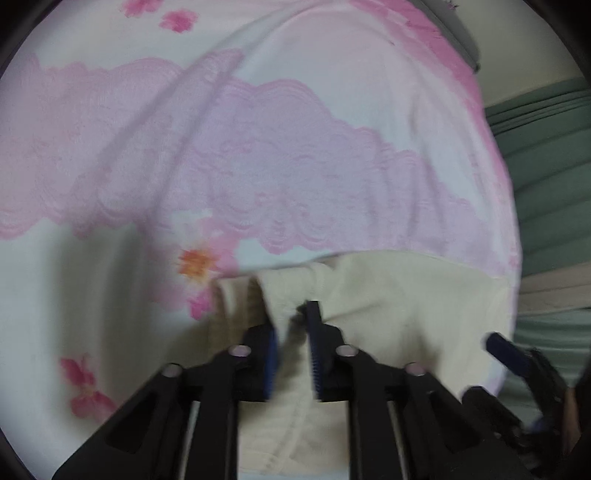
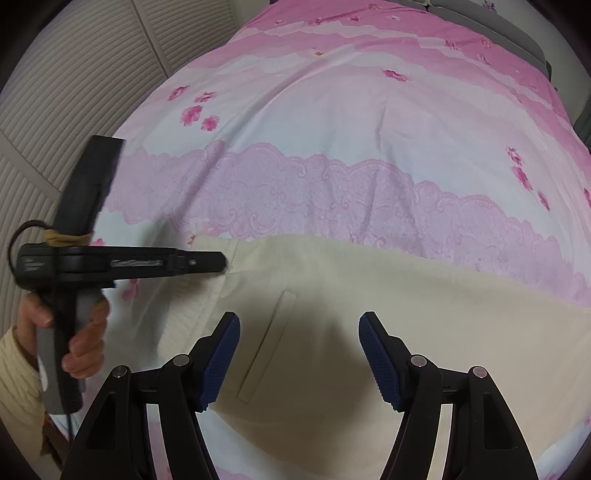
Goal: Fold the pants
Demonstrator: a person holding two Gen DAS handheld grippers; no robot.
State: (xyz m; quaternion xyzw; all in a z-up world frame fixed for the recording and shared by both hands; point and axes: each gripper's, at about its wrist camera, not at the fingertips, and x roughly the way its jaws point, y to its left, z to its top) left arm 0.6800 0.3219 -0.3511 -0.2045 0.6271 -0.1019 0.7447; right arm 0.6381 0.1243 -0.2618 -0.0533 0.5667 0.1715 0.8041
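Observation:
Cream pants (image 2: 369, 332) lie spread on a pink flowered bed sheet (image 2: 332, 122); a welt pocket (image 2: 267, 343) shows on them. In the left wrist view my left gripper (image 1: 291, 314) is shut on a bunched edge of the pants (image 1: 388, 310) near their corner. It also shows from the side in the right wrist view (image 2: 221, 263), at the pants' left edge. My right gripper (image 2: 299, 325) is open and empty, hovering above the pants around the pocket. It also shows in the left wrist view (image 1: 496, 341) at the right edge.
A white louvred door (image 2: 74, 92) stands left of the bed. Green fabric (image 1: 546, 155) lies beyond the bed's right edge. A grey headboard or pillow (image 2: 480, 14) sits at the far end. The sheet beyond the pants is bare.

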